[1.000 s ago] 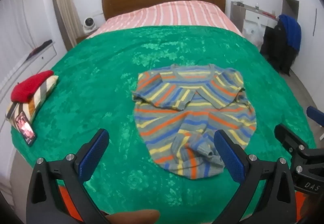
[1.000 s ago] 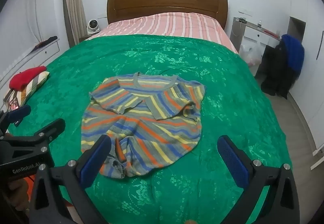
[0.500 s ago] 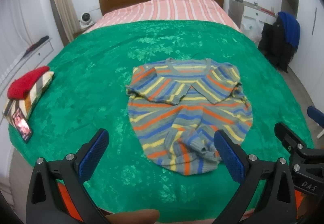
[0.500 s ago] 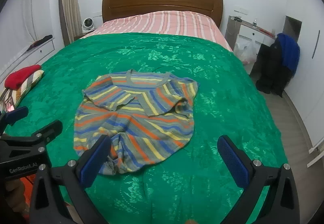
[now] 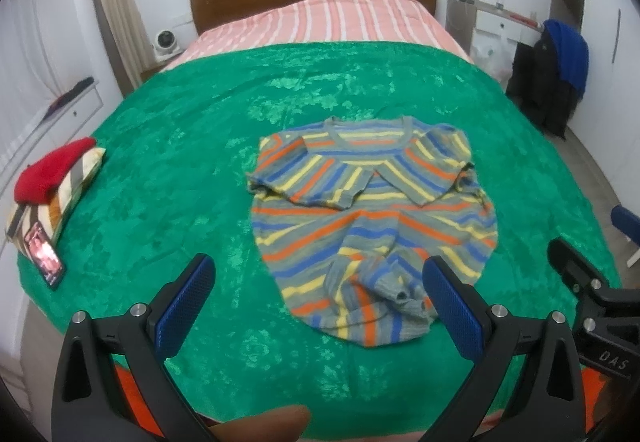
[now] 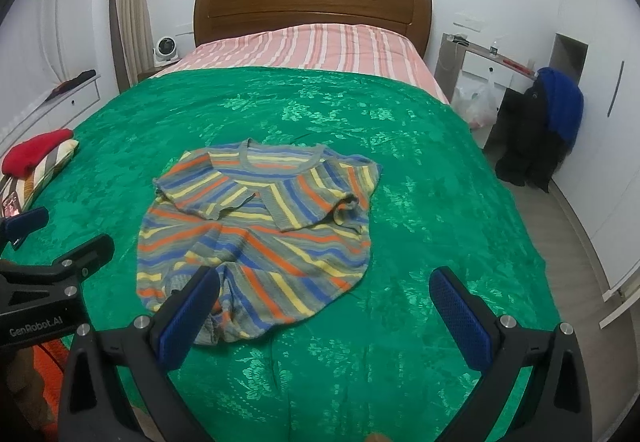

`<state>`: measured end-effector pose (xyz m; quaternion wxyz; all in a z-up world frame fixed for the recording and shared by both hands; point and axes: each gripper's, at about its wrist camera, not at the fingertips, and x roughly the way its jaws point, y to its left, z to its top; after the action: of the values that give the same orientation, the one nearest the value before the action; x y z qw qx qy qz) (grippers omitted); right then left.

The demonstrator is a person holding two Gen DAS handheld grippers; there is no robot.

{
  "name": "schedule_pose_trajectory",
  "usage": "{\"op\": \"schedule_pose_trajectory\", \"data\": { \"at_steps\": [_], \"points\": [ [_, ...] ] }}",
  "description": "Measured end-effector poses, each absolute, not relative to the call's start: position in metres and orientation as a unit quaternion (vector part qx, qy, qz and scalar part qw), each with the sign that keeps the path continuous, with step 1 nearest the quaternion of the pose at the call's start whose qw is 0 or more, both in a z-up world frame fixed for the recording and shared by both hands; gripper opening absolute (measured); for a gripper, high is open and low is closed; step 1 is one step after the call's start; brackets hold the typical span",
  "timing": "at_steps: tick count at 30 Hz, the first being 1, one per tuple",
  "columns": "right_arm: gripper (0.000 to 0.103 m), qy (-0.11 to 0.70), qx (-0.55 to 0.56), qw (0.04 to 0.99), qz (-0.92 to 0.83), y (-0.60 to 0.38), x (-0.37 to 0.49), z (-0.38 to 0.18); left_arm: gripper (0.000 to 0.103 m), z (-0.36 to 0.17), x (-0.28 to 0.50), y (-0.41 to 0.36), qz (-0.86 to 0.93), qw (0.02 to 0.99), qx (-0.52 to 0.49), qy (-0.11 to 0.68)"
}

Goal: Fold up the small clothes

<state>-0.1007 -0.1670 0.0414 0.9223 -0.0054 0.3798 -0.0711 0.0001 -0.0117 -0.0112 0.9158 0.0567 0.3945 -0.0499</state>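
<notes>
Your green blanket (image 5: 168, 146) covers the bed, and the striped sweater (image 5: 372, 210) lies flat near its middle, sleeves folded in. Your left gripper (image 5: 316, 306) and right gripper (image 6: 324, 306) hover before it, both spread wide and empty.

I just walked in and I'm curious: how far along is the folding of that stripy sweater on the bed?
Partly done: the striped sweater has both sleeves folded in across its chest. Nothing is in hand; the left claw and right claw are open above the green blanket. Folding the body remains.
</notes>
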Motion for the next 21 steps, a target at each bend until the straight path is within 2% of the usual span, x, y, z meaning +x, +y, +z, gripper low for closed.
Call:
{"op": "schedule_pose_trajectory", "data": {
  "at_steps": [21],
  "points": [
    [0.103,0.386,-0.013,0.919,-0.086,-0.170,-0.105,0.038,0.103,-0.023,-0.007,-0.021,-0.061,0.902,0.079,0.419]
  ]
}}
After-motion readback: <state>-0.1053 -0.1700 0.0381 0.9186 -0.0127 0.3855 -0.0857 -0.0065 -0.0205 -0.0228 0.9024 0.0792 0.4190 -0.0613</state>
